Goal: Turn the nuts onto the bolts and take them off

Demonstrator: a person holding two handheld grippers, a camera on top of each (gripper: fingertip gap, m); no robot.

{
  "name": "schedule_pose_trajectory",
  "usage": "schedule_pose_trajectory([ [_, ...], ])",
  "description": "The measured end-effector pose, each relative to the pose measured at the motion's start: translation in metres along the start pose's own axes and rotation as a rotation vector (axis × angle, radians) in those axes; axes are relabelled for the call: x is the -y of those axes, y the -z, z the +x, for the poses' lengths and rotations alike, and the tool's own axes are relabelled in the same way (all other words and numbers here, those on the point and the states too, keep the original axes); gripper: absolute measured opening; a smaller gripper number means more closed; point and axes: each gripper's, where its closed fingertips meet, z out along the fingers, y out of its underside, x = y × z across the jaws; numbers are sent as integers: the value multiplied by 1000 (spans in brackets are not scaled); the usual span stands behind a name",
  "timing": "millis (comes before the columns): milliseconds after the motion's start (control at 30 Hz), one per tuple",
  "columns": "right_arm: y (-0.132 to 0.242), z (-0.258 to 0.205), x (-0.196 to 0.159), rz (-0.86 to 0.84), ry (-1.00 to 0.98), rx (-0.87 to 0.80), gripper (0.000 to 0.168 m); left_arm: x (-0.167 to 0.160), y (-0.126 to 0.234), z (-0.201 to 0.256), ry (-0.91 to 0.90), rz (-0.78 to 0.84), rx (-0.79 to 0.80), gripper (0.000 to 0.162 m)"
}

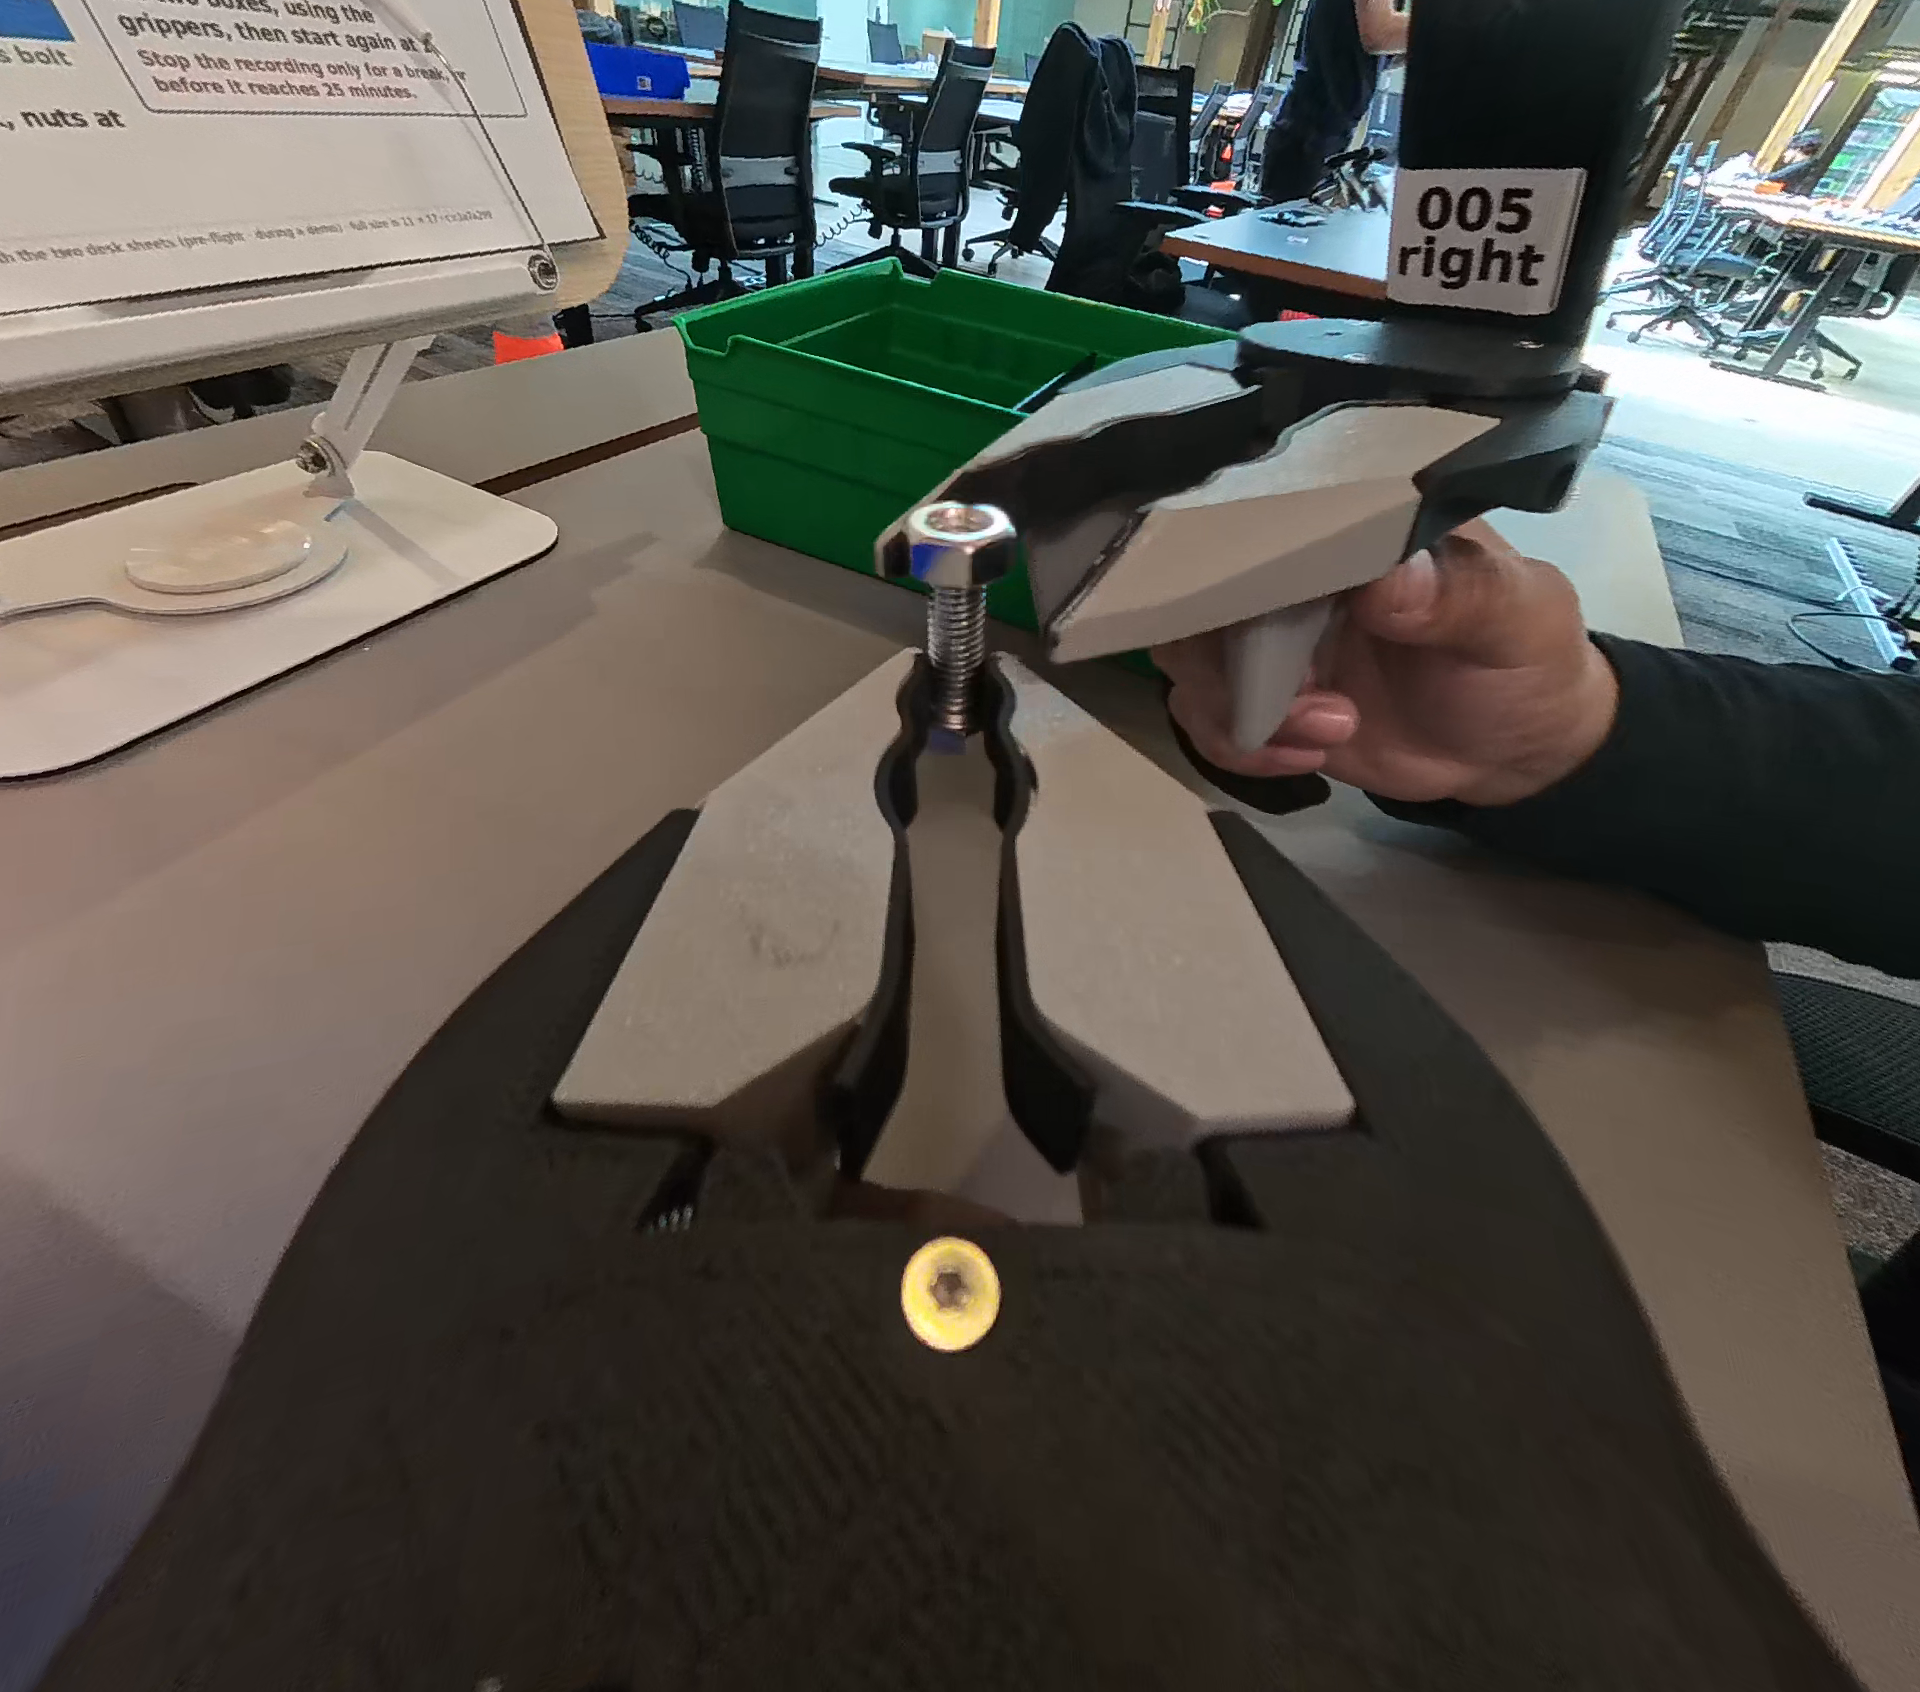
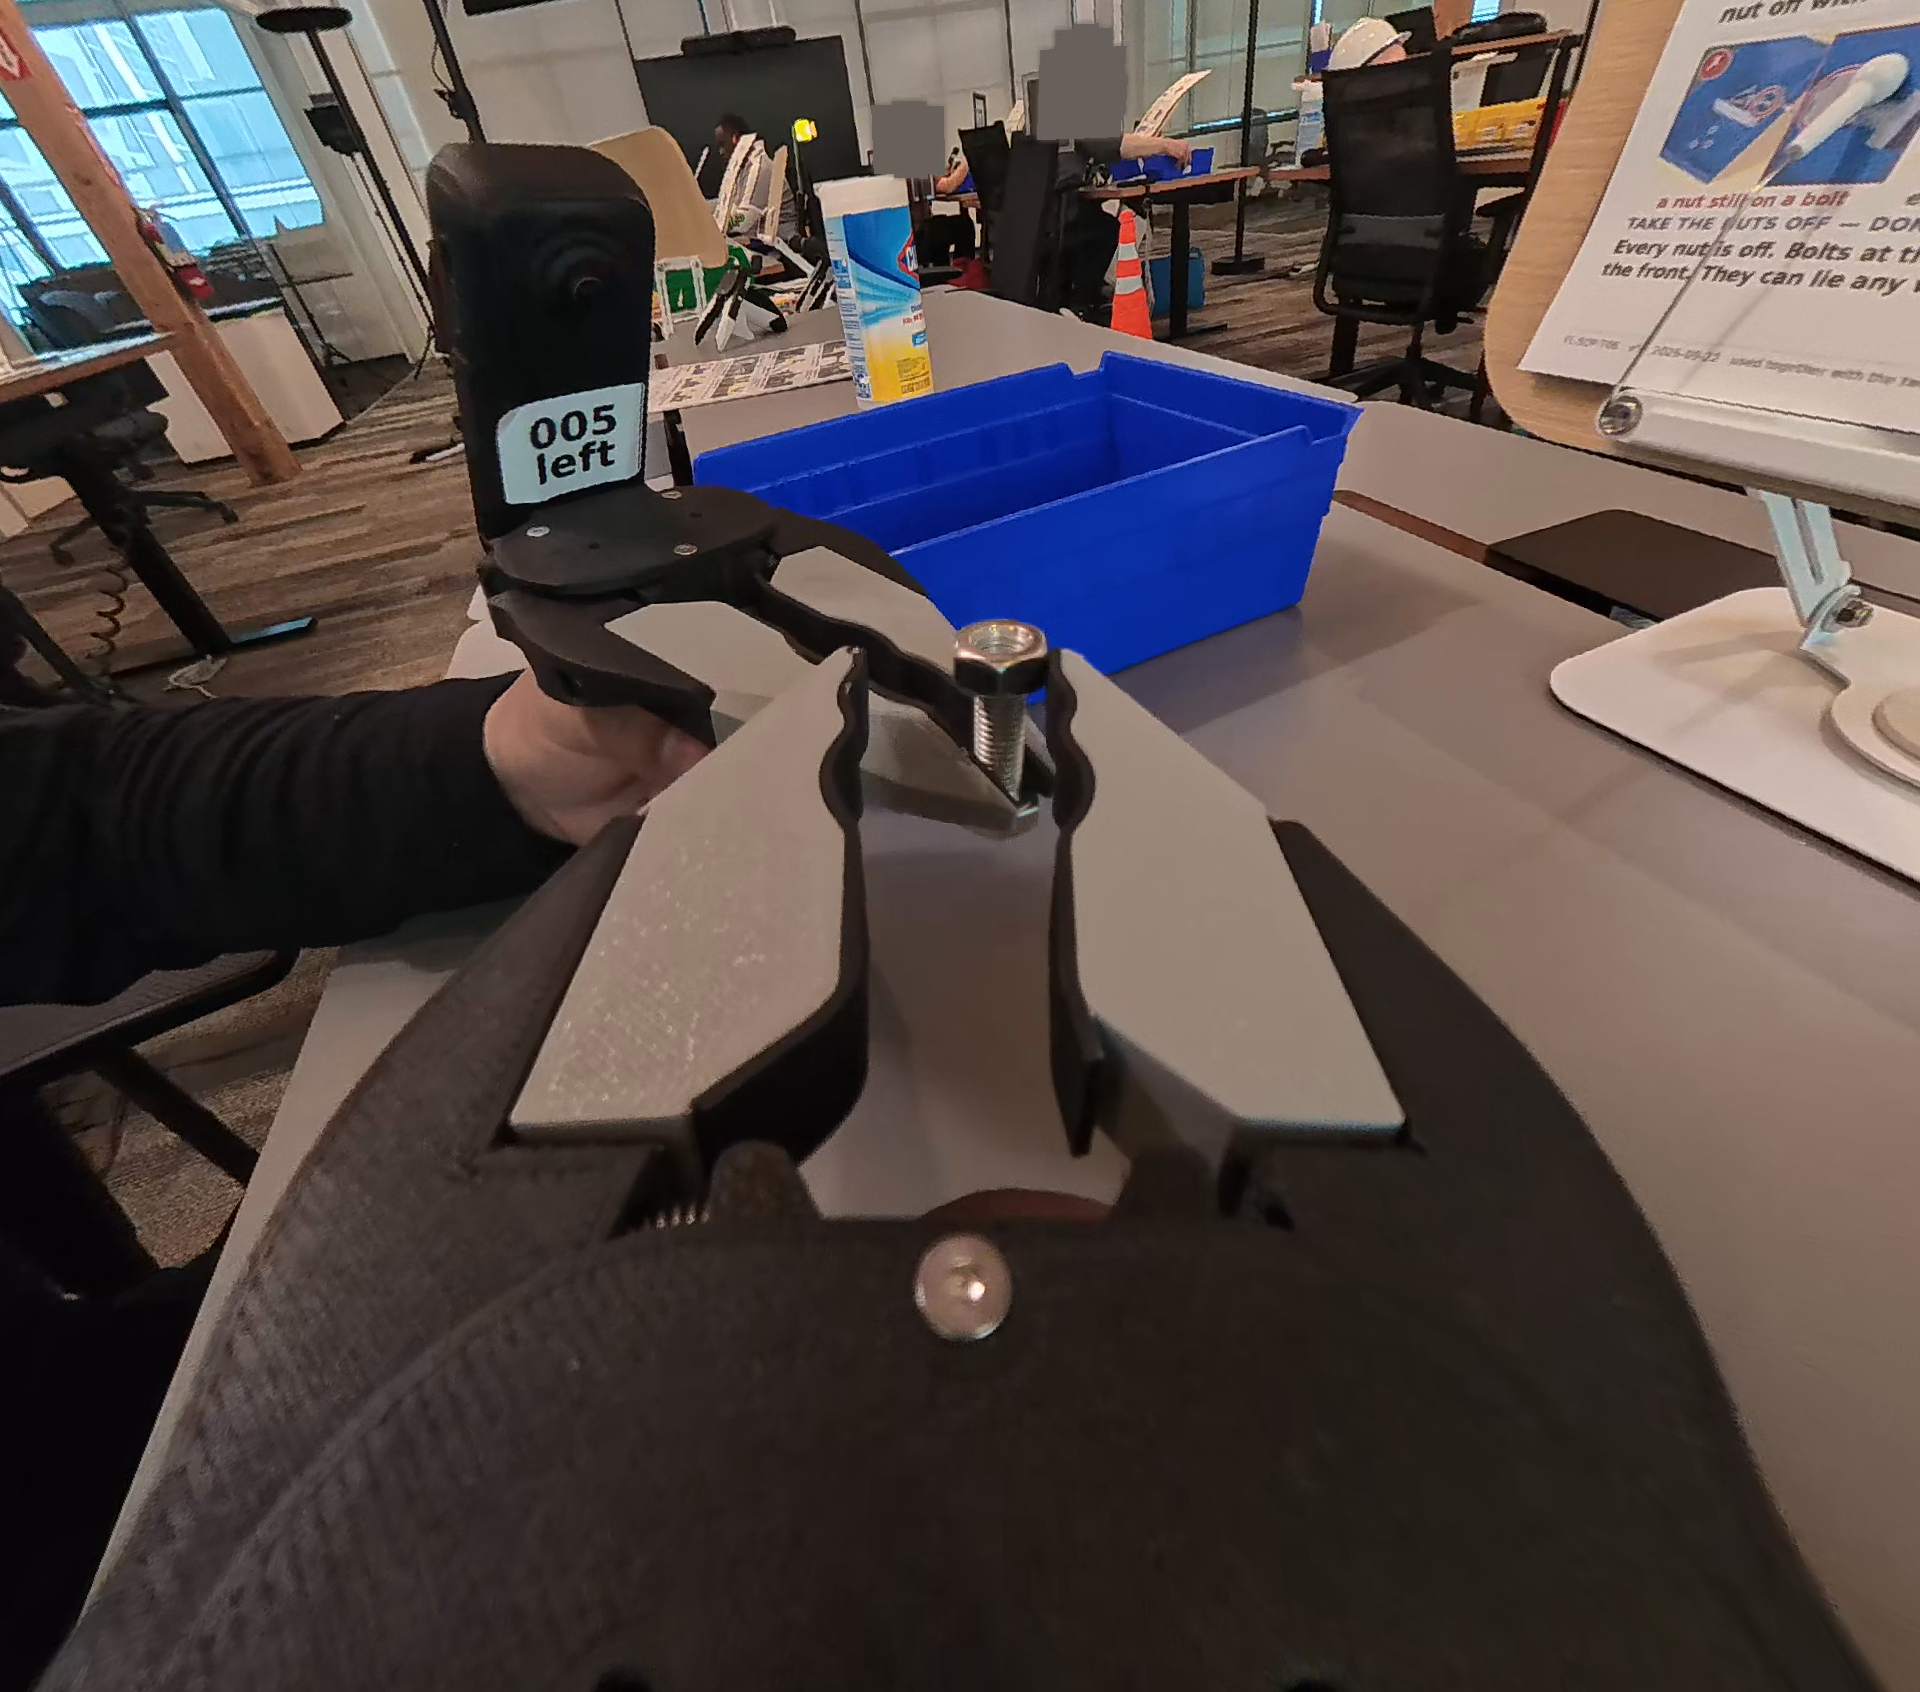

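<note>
A silver bolt (image 1: 951, 634) stands upright with a hex nut (image 1: 958, 543) at the top of its thread. My left gripper (image 1: 954, 692) is shut on the bolt's lower end and holds it above the grey table (image 1: 468, 863). My right gripper (image 1: 977, 593) reaches in from the right at the height of the nut. In the right wrist view the right gripper (image 2: 956, 686) is open around the nut (image 2: 997, 655): the nut sits against the right finger, with a gap to the left finger. The bolt (image 2: 1000, 733) and the left gripper (image 2: 1003, 785) show there too.
A green bin (image 1: 831, 437) stands just behind the bolt. A blue bin (image 2: 1143, 582) stands on the other side. An instruction sheet on a white stand (image 1: 260, 562) is at the left, also seen in the right wrist view (image 2: 1766, 686). A wipes canister (image 2: 878, 292) stands beyond the blue bin. Left and right tips are no more than a few centimetres apart.
</note>
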Motion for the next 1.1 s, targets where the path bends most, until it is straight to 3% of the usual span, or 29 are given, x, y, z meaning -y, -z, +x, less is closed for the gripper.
schedule_pose_trajectory([
  [400,-8,-1,-7,-22,5,-13,13,-6,-7,22,-30,-29,-67,6],
  [933,-5,-2,-4,-17,-7,3,13,-4,-5,23,-40,-19,-78,6],
  [1100,-4,1,-4,-8,-32,-3,26,0,-3,15,-27,-2,-45,7],
])
